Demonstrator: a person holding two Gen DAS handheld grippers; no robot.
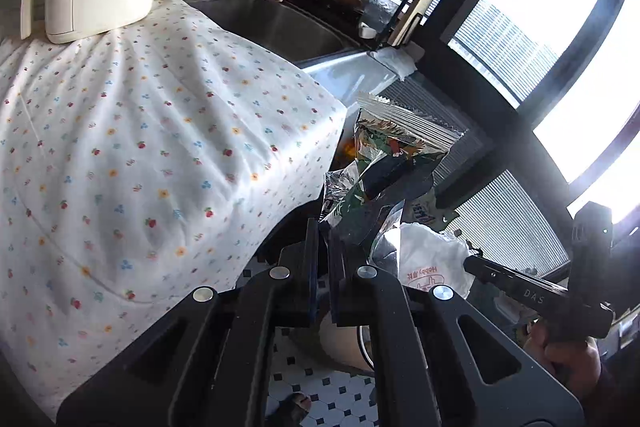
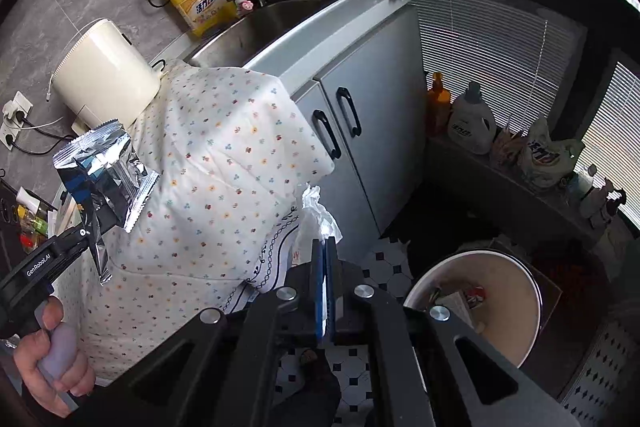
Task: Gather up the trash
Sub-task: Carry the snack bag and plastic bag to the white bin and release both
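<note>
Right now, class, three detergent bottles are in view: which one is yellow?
The yellow jug beside the sink, with a pump top. The other two stand on the window ledge: an orange bottle and a white jug.

Left gripper (image 1: 324, 247) fingers pinching foil snack wrapper (image 1: 384, 163), beside floral cloth (image 1: 140, 131)

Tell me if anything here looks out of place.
Nothing is spilled or broken. The left gripper pinches a crumpled foil wrapper, the right gripper a white bag, both in mid-air, not yet in the bin.
</note>
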